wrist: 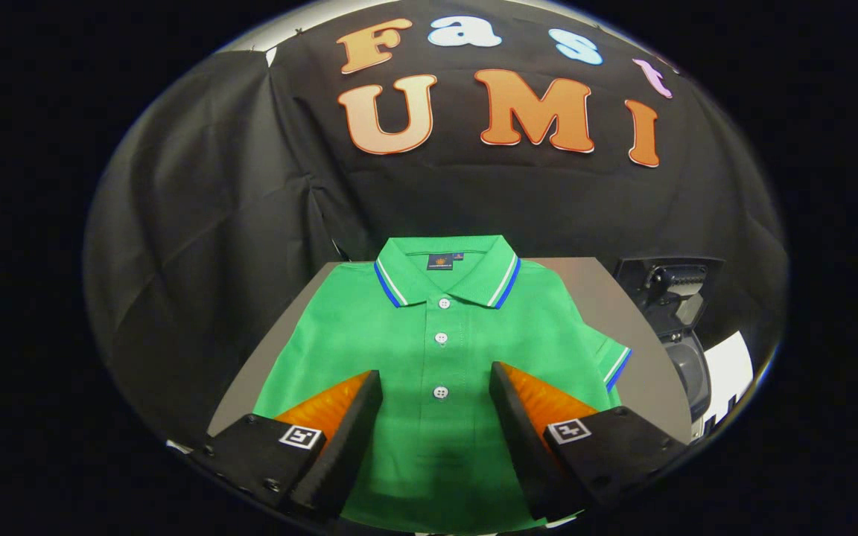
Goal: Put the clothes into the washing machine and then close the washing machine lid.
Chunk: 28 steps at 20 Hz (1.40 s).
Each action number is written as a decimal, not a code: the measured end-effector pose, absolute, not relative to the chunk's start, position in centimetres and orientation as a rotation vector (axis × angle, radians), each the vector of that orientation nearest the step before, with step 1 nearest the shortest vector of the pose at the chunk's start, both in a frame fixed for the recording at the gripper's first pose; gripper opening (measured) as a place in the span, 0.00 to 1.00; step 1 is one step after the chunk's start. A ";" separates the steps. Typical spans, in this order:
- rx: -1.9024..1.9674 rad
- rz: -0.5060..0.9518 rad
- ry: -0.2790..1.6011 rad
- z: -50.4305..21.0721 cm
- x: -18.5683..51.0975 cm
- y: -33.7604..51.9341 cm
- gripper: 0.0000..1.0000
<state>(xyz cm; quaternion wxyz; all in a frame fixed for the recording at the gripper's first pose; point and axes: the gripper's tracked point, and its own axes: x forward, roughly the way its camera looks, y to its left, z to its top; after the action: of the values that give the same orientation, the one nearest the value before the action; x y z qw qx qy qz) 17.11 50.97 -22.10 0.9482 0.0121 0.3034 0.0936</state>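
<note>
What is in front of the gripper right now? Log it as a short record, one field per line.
garment: green polo shirt, laid flat, front up, buttoned
collar: striped edge, at the far end of the shirt from the fingers
surface: grey table under the shirt
washing machine: beyond the table's right side, lid raised
gripper: open, fingers spread above the lower part of the shirt, placket between them
contact: cannot tell if the fingers touch the cloth
task stage: shirt not yet picked up
</note>
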 end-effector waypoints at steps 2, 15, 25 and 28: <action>0.033 0.185 0.590 -21.9 17.0 50.9 0.90; 0.153 0.402 0.521 -21.5 16.8 51.4 0.08; 0.137 0.459 0.232 -15.0 16.1 49.2 0.08; 0.133 0.483 0.133 -11.5 14.2 47.7 0.08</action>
<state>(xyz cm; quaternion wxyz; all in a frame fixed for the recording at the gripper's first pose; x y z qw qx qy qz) 14.23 47.65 -11.52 0.9666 0.0657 0.0657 0.2387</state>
